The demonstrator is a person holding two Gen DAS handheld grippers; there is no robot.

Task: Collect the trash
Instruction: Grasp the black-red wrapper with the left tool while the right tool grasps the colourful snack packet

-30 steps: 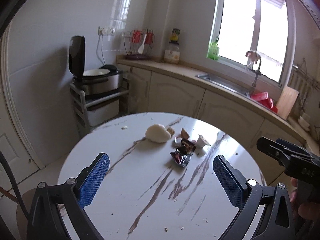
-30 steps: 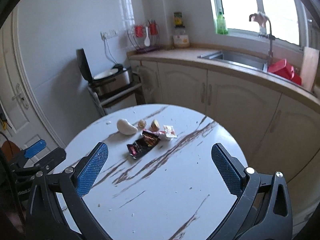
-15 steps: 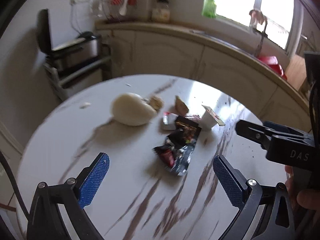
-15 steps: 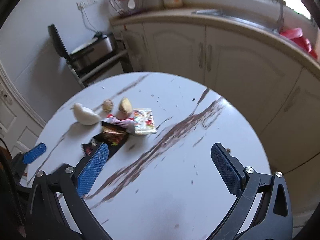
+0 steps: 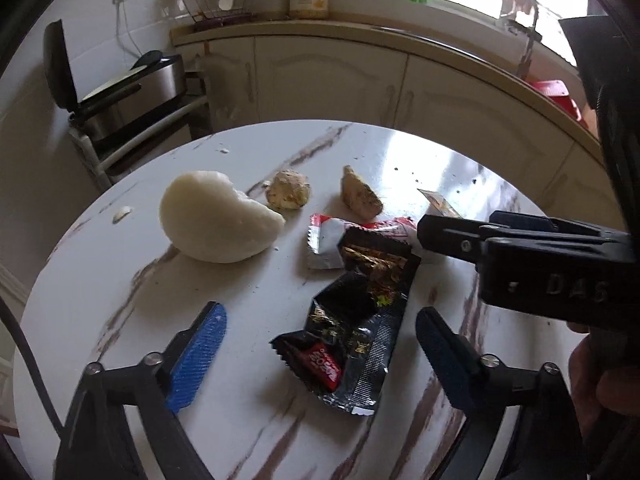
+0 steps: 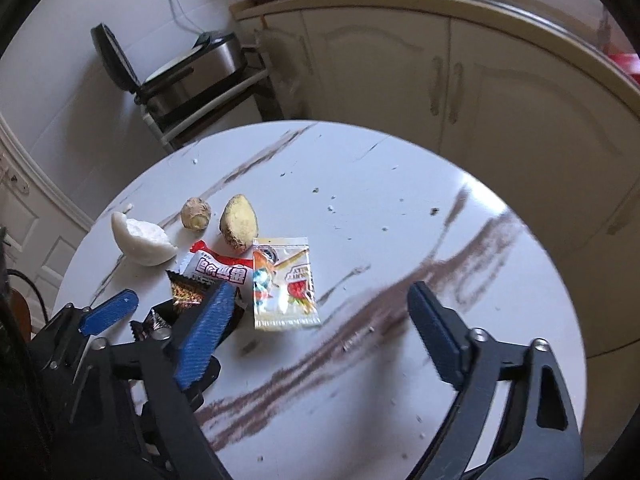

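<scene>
**Both grippers lining up on the trash pile**

Left gripper [image 5: 320, 354] straddles black wrapper [image 5: 356, 332], jaws closing, pads not yet touching; right gripper [image 6: 320, 332] closing beside clear sachet [image 6: 284, 284], nothing gripped; trash clustered mid-table [image 6: 420, 208], so 2 approaches converge

The counter [image 5: 120, 304] is round, with a glossy white top crossed by brown veins and scattered with small crumbs. Directly on it lie a bitten white bun [image 5: 212, 218], two brownish food scraps [image 5: 289, 195] just beside it, a red-and-white wrapper [image 6: 218, 272], a crumpled black wrapper [image 5: 352, 328] and a flat printed sachet [image 6: 285, 282].
</scene>
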